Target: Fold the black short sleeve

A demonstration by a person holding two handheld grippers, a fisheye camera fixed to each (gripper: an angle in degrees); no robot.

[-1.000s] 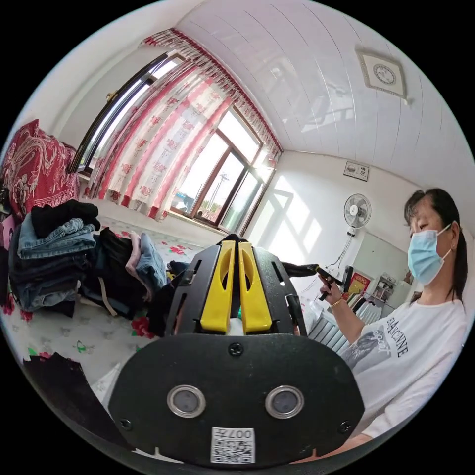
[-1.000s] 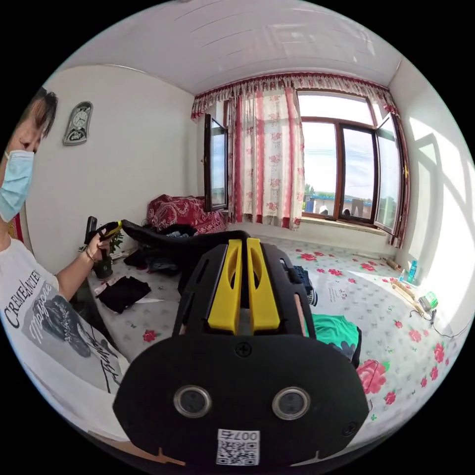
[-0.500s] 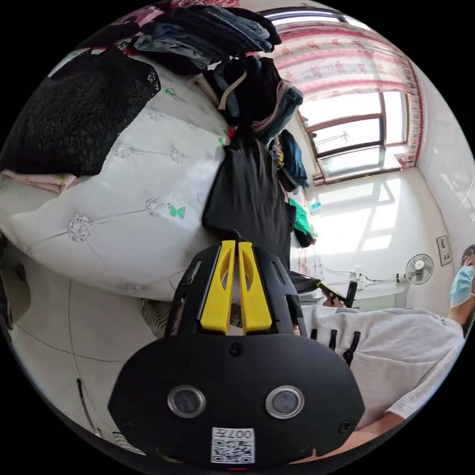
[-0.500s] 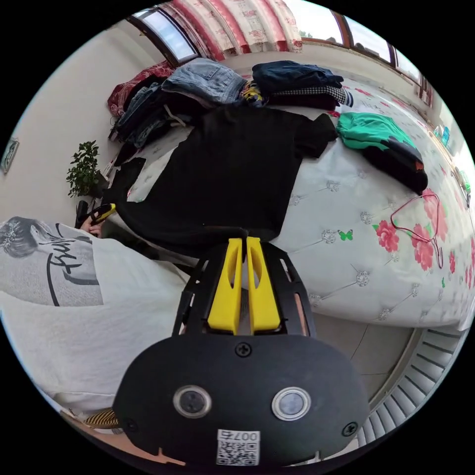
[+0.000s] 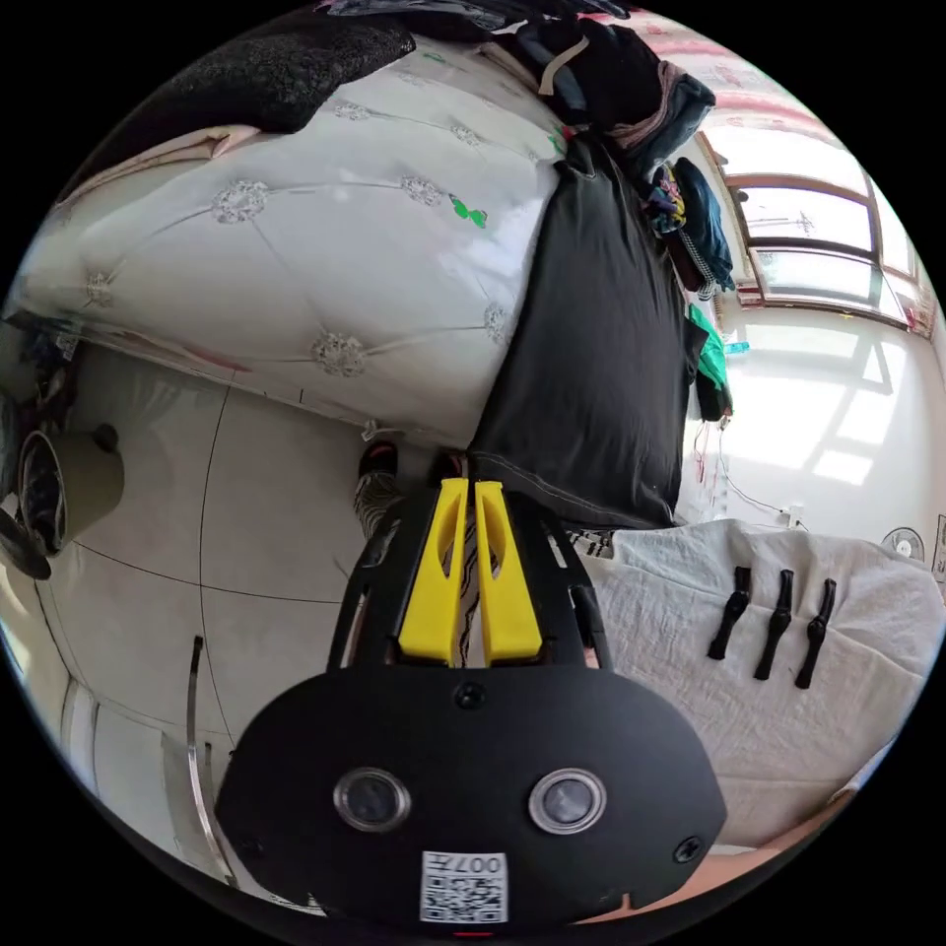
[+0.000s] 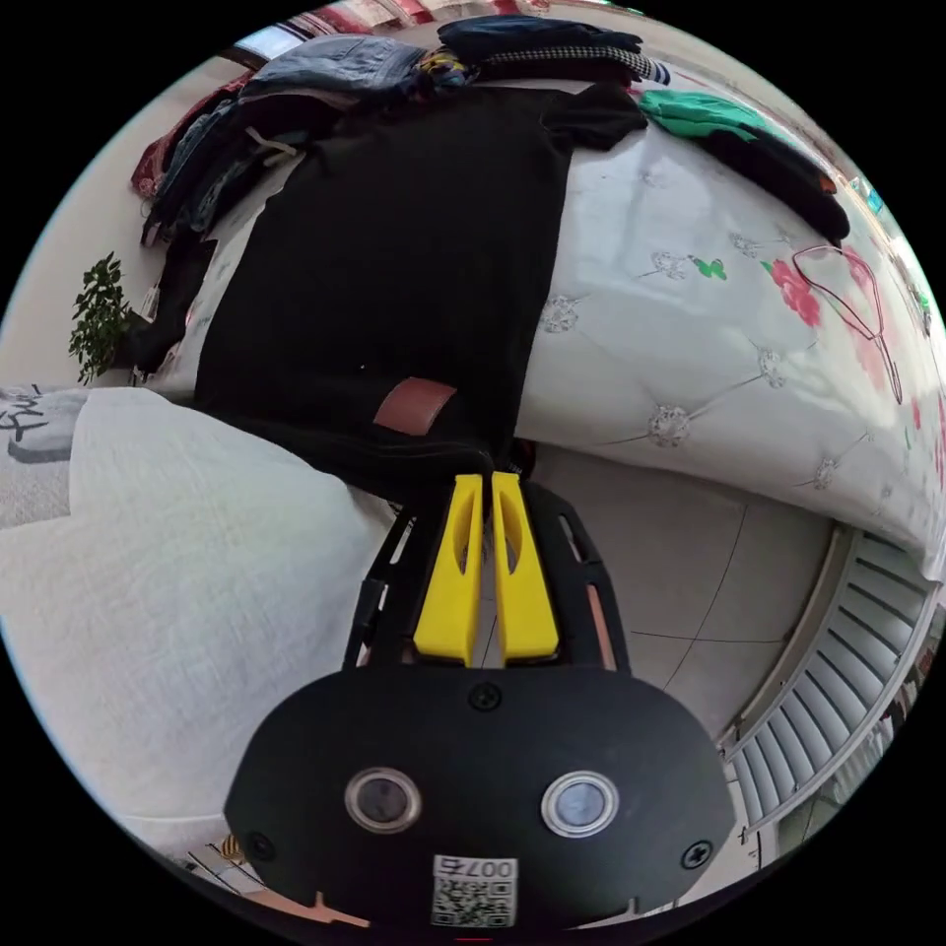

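Left gripper (image 5: 470, 485), yellow jaws pressed together, pinches the hem of the black short-sleeved cotton shirt (image 5: 601, 325). Right gripper (image 6: 485, 478) is likewise clamped on the hem's other corner! The shirt lies flat across the white tufted floral mattress (image 6: 690, 325), hem at the near edge, a brown leather patch (image 6: 414, 405) just above it; any lettering is unreadable. Stacked folded jeans (image 6: 335, 64) sit beyond the collar, green garment (image 6: 700, 113) far right.
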